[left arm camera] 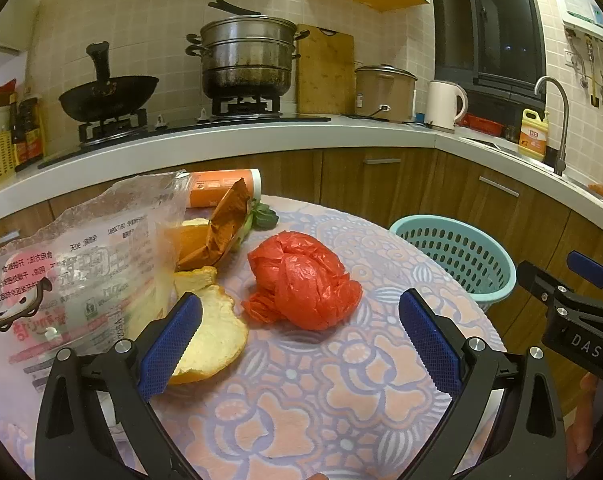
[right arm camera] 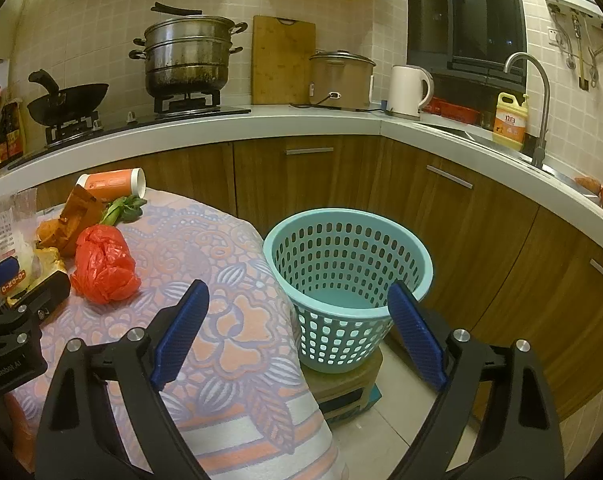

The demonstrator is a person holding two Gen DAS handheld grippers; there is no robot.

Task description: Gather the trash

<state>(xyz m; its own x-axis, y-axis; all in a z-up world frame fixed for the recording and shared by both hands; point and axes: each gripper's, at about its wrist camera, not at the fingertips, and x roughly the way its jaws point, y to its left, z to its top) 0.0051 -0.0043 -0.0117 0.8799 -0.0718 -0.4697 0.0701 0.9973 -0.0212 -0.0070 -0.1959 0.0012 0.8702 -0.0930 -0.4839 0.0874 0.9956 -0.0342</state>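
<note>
A crumpled red plastic bag [left arm camera: 303, 280] lies on the patterned tablecloth [left arm camera: 321, 392], just ahead of my open, empty left gripper [left arm camera: 299, 344]. Left of it lie a bread slice [left arm camera: 217, 336], a clear printed wrapper [left arm camera: 81, 276], a brown foil packet [left arm camera: 225, 224], green leaves [left arm camera: 263, 214] and an orange-and-white tube [left arm camera: 225, 192]. A teal basket [right arm camera: 347, 280] stands empty beside the table on a stool. My right gripper [right arm camera: 299, 328] is open and empty, hovering at the table's edge before the basket. The red bag [right arm camera: 105, 266] also shows in the right wrist view.
A kitchen counter [right arm camera: 301, 124] runs behind with a wok [left arm camera: 107, 96], steamer pot [left arm camera: 245, 60], cutting board [left arm camera: 325, 68], rice cooker [left arm camera: 385, 92], kettle [left arm camera: 445, 104] and a sink tap [right arm camera: 537, 100]. Wooden cabinets [right arm camera: 461, 216] stand below. The basket sits on a small stool [right arm camera: 345, 390].
</note>
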